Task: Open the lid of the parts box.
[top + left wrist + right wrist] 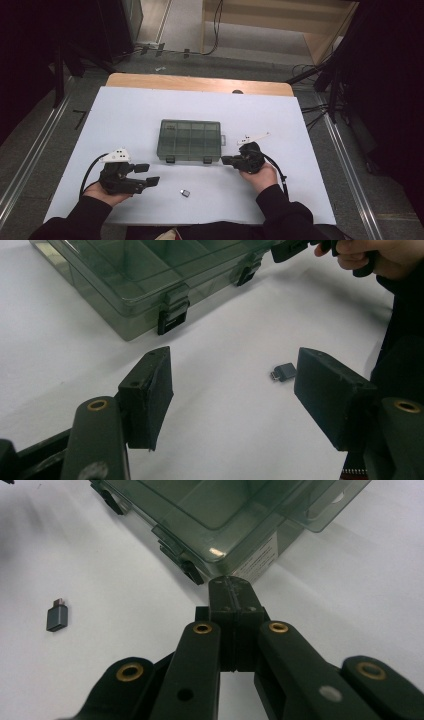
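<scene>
A white table (150,105) carries everything here, with a strip of bare wood showing along its far edge. Near the middle of it sits a smoky, see-through compartment box (189,140), long side facing the person, lid down, with two dark latches on its near wall. In the left tool's view the nearer latch (172,315) hangs over the front wall, and the dividers show through the lid.

The person's dark sleeves come in over the near edge of the table. The left tool (145,175) rests low towards the near left part of the table, well apart from the box, its tips pointing across towards the middle. Its two jaws stand wide apart with nothing between them but white table.

The right tool (227,160) lies just beside the box's near right corner. Its jaws are pressed flat together, pad against pad, holding nothing; in its own view the joined tip sits right by the corner of the box, near the right-hand latch (192,572), though whether it touches the box I cannot tell.

Smallest of all is a little grey adapter (185,193) with a metal plug end. It lies loose on the table between the two tools, nearer the near edge than the box, and neither tool touches it.
</scene>
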Motion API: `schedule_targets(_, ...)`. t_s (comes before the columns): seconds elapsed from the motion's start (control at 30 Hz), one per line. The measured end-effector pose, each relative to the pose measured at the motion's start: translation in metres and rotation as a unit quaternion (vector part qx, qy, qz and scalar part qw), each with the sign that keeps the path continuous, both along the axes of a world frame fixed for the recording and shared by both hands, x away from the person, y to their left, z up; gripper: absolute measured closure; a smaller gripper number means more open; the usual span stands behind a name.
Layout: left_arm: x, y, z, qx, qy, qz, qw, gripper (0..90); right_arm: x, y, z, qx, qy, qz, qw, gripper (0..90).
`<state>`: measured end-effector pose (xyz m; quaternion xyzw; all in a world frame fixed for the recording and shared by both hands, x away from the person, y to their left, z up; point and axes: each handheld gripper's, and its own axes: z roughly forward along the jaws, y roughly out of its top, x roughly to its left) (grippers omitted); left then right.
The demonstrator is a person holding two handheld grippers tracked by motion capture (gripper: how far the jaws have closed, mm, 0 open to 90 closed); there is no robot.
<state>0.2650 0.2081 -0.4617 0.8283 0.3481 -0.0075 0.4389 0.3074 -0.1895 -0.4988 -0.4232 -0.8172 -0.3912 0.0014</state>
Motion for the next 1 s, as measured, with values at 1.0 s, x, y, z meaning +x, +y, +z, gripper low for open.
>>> schedule_targets(1.0, 0.0005, 0.0008, 0.0003, 0.001, -0.003, 0.005, 1.0, 32.1, -0.0013, 0.001, 0.0058, 0.009, -0.013, 0.002, 0.9999, 87.4)
